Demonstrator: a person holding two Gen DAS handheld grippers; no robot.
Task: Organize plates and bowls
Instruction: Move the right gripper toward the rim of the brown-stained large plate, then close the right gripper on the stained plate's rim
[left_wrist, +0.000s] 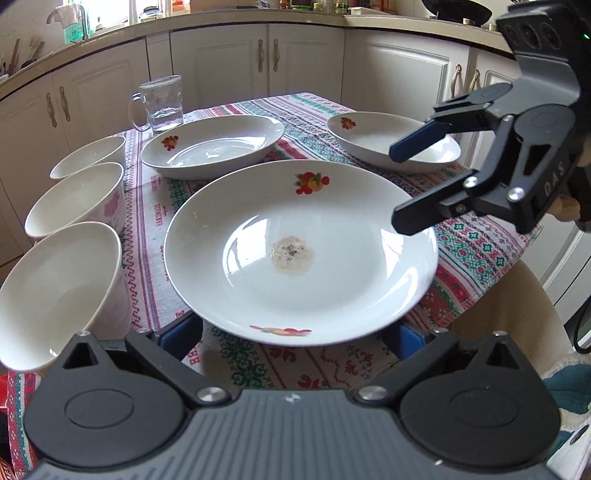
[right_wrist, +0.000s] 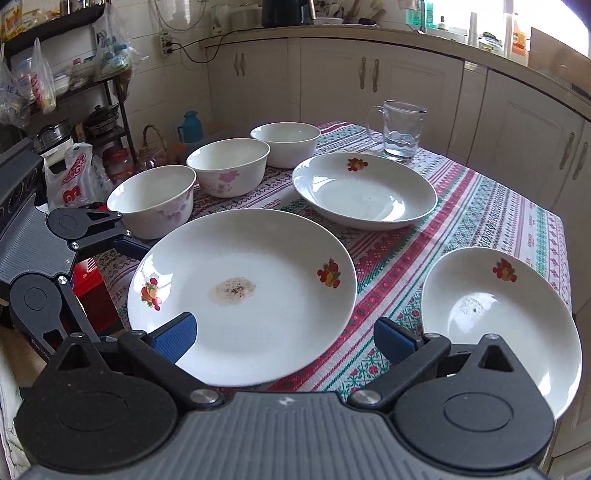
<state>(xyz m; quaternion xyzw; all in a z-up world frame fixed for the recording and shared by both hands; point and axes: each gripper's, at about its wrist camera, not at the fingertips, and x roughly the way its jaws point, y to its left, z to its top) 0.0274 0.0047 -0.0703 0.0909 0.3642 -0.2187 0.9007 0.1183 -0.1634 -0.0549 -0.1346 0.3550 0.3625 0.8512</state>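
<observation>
now large plate between open jaws, untouched

Glass mug on patterned tablecloth; teal flask and cabinets behind.

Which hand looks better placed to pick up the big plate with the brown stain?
Probably the left. The left gripper is open with the stained plate's near rim between its fingers. The right gripper is open too, but only one finger overlaps that plate's edge.
</observation>
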